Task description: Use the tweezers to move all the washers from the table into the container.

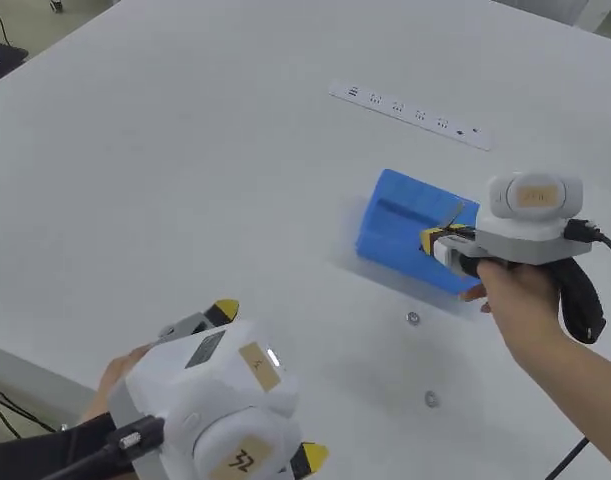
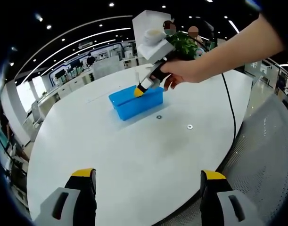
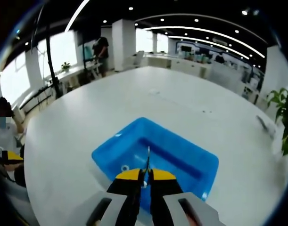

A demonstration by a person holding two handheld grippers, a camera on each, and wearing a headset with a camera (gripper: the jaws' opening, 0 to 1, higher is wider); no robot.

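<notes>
The left gripper [image 1: 268, 384] is cut off by the head view's bottom edge. At centre right, the right gripper [image 1: 432, 242] hides one end of the container [image 1: 395, 228]. The tweezers [image 3: 147, 159] are too thin to tell whether their tip holds anything.

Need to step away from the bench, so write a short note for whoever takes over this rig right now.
The left tool is open and empty, low over the near side of the table.
The right tool is shut on the tweezers, with their tips over the blue container. I cannot tell whether the tips hold a washer.
Done: one washer lies in the container.
Left: two washers on the table, a near washer just beside the container and a far washer further from it, towards the person.
</notes>
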